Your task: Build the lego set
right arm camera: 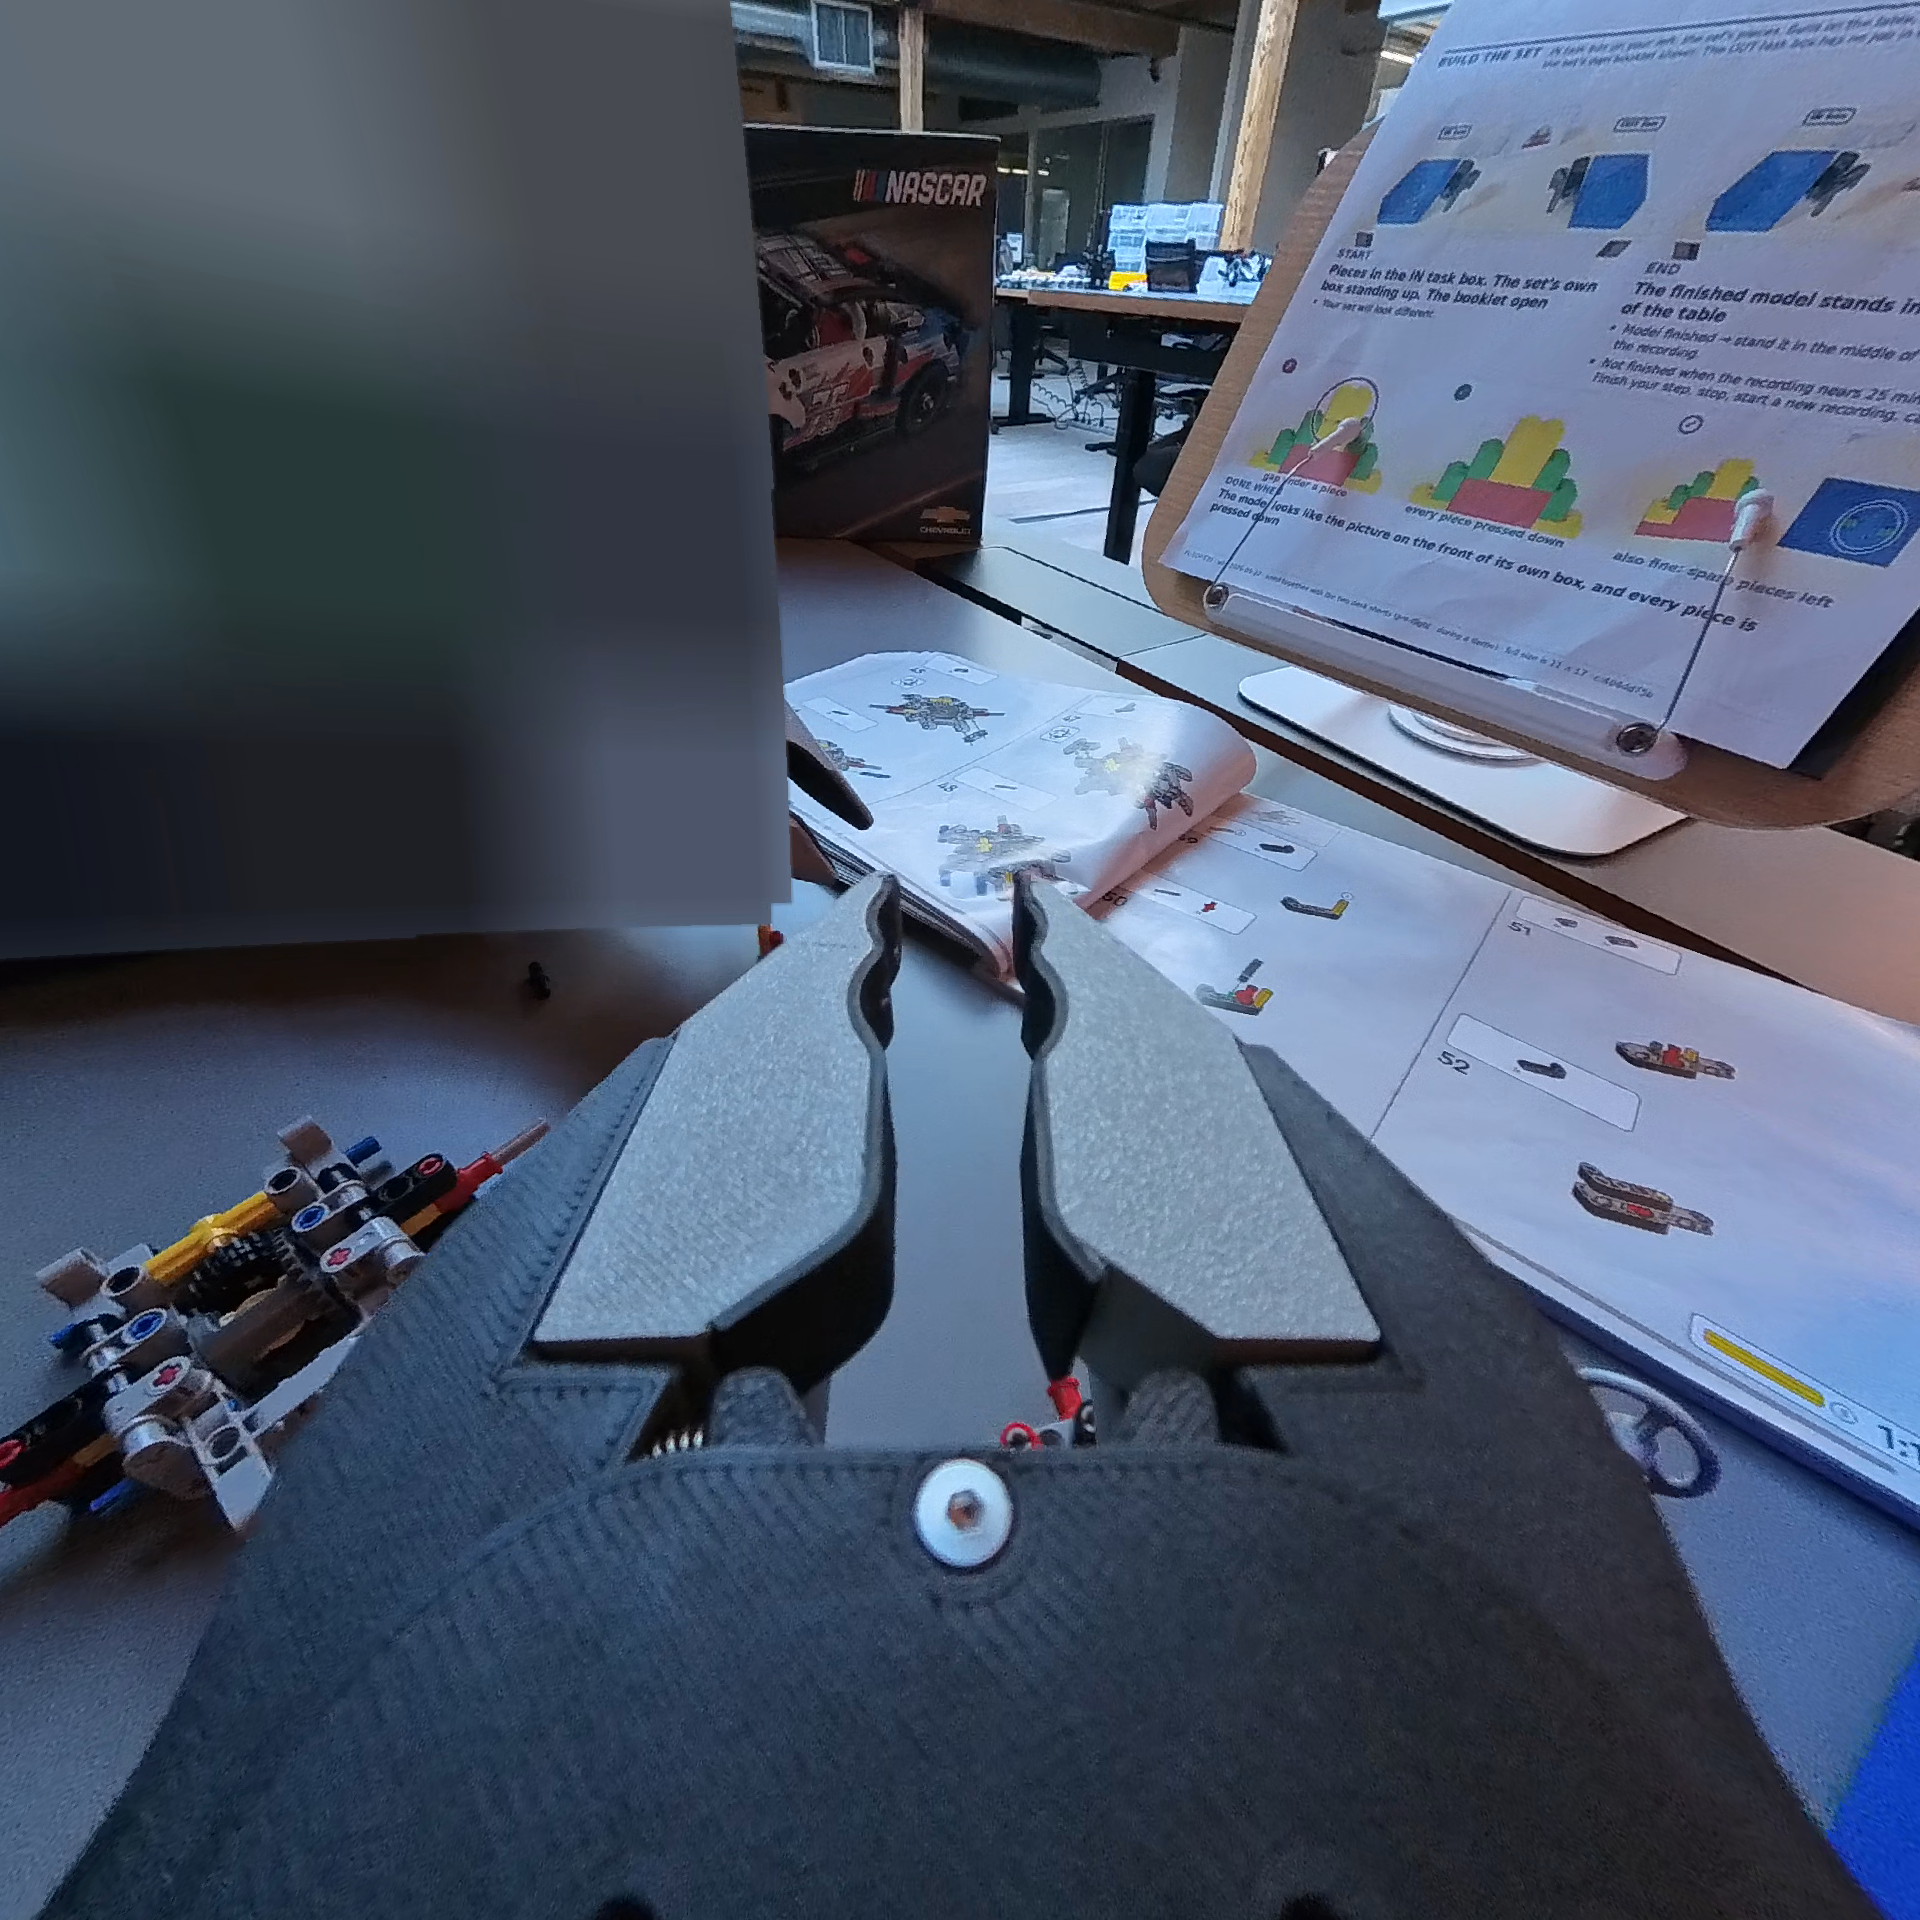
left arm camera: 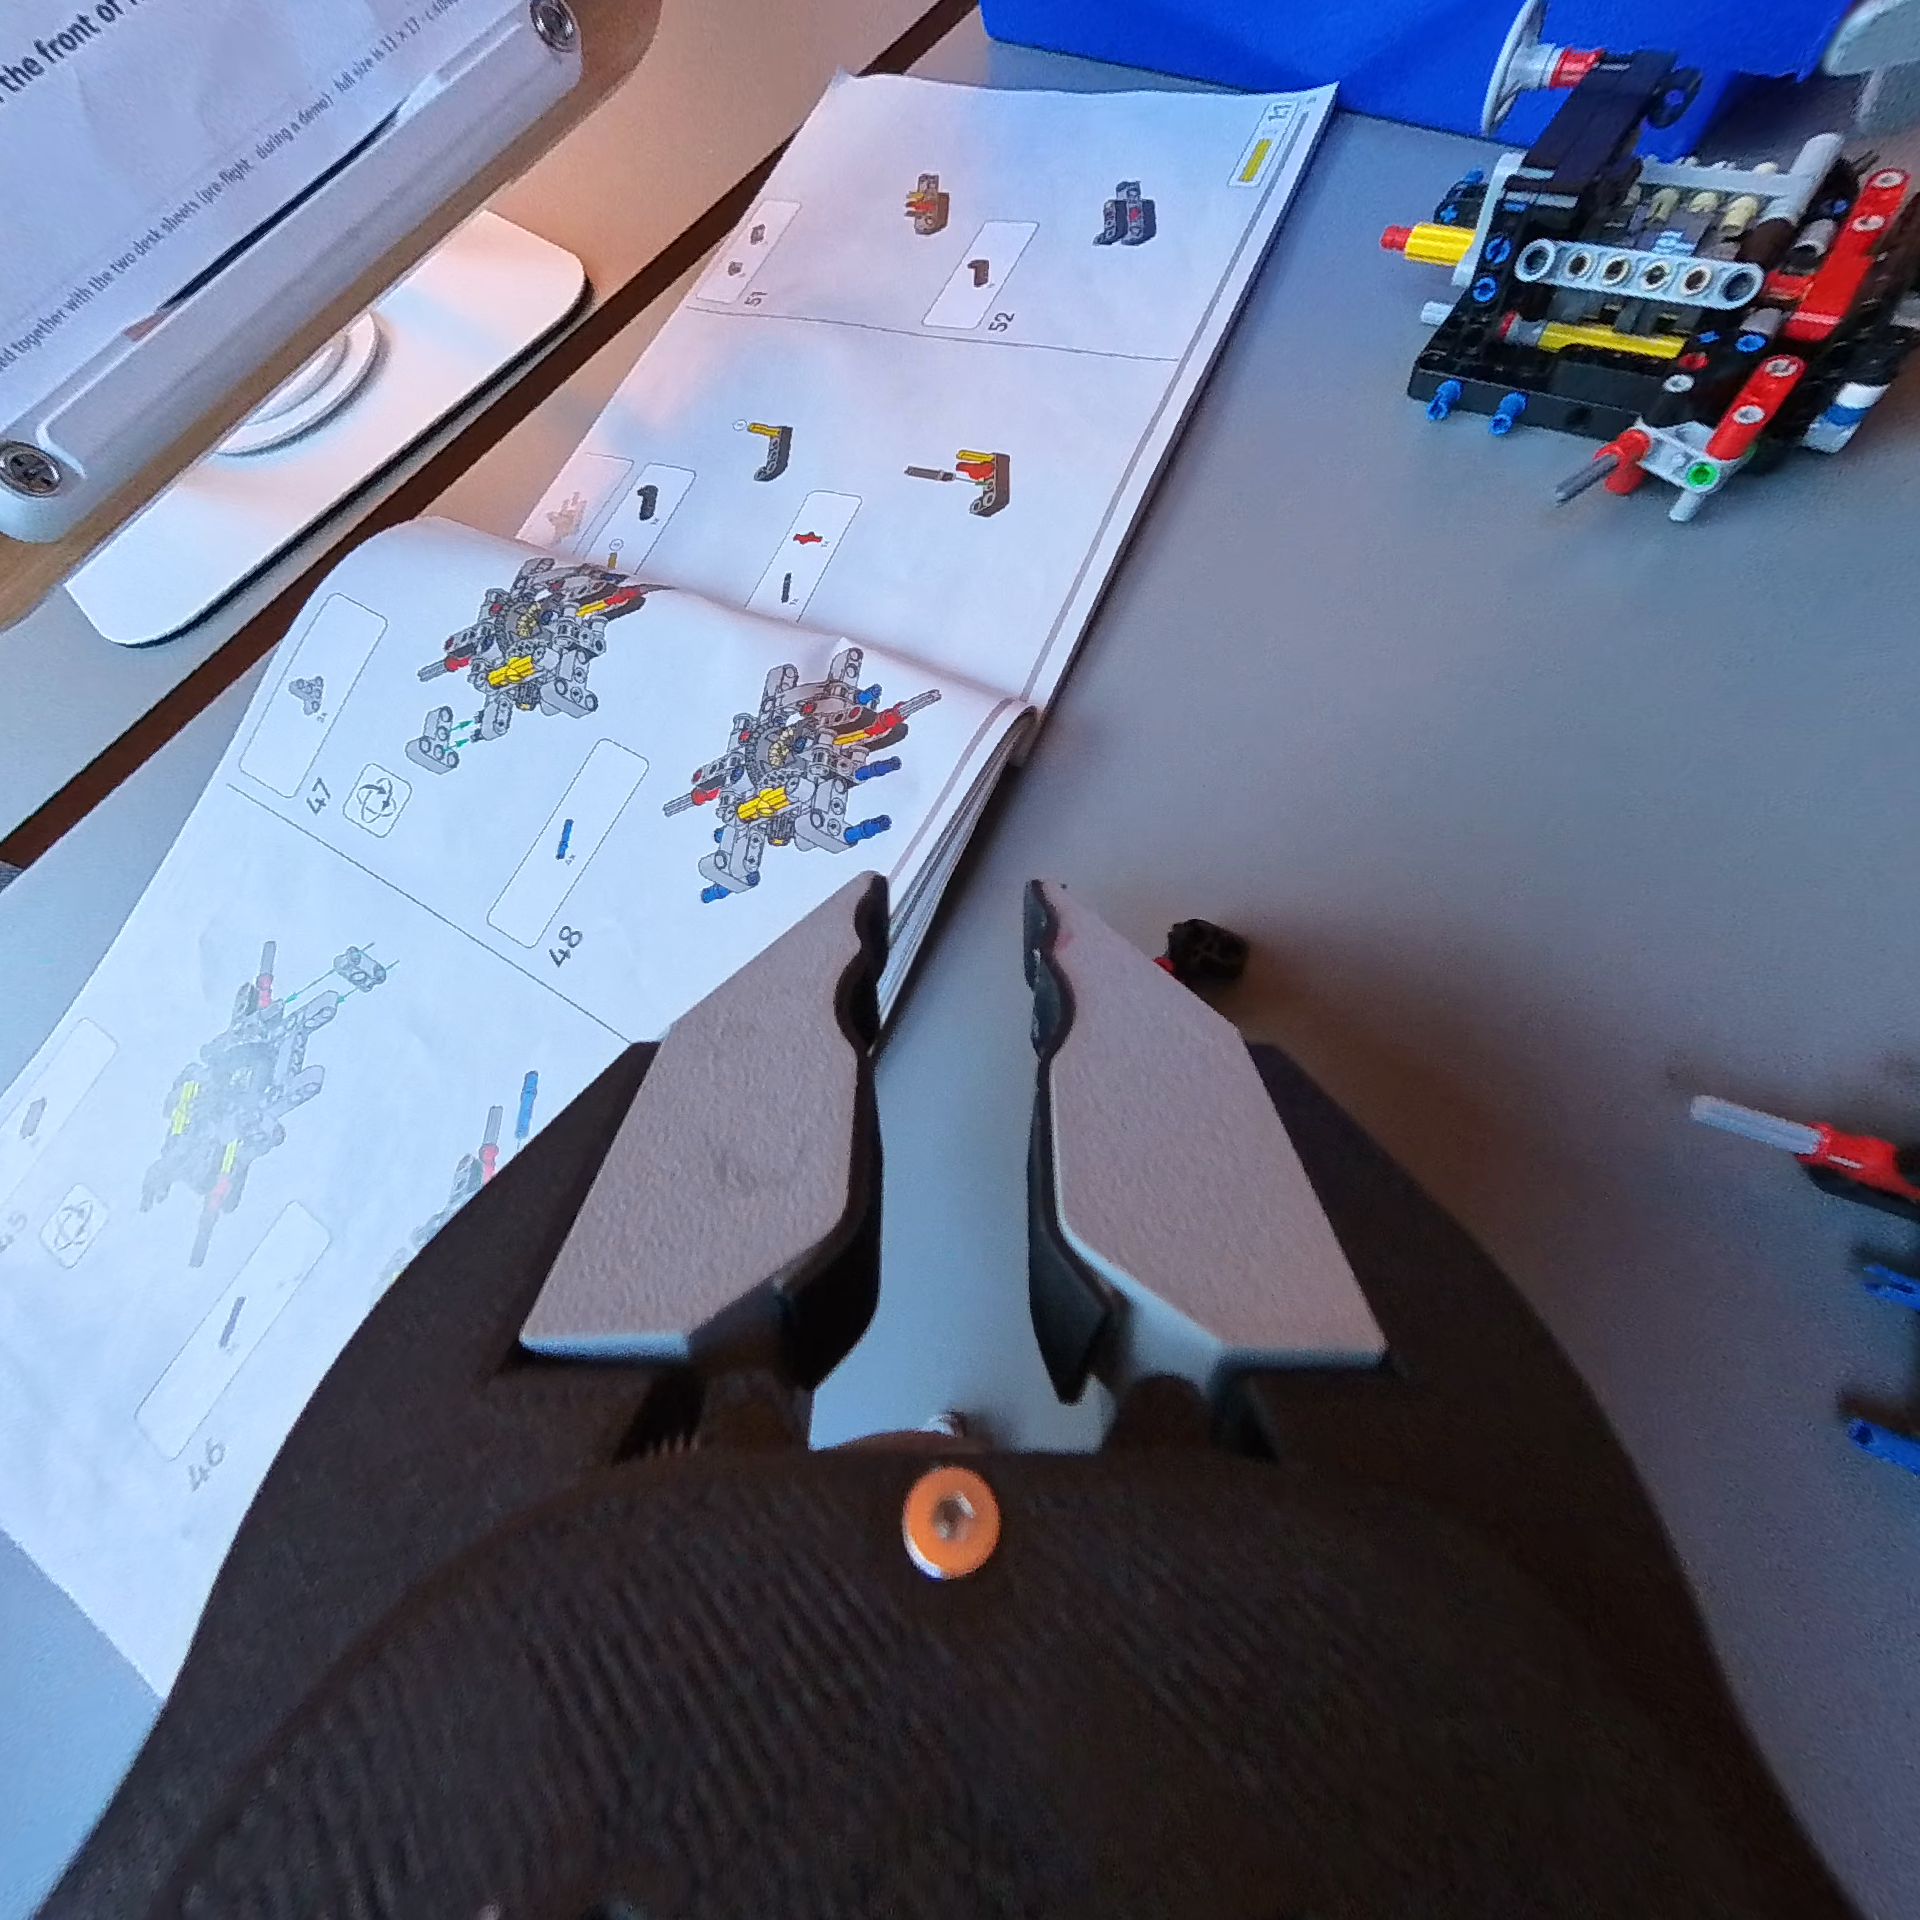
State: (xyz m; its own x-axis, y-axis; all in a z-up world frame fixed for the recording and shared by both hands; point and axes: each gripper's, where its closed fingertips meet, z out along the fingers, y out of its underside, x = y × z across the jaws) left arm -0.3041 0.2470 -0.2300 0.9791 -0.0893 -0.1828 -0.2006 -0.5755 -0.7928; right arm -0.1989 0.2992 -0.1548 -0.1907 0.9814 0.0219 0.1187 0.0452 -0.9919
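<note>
Grey table, open booklet; workshop room behind; left gripper, right gripper narrowly parted, empty.

Open instruction booklet, brick model, document stand.

We read this as an open-plan office or lab workspace set up for toy-brick building. Behind the grey surface we see more long desks with dark legs, wooden posts, exposed ceiling ducts and glass partitions. On the surface lie an open white paper instruction booklet, a half-built black, red and grey brick model and a dark upright toy-car box. A wooden document stand on a white base holds a printed sheet. A blue bin sits at the far edge.
</note>
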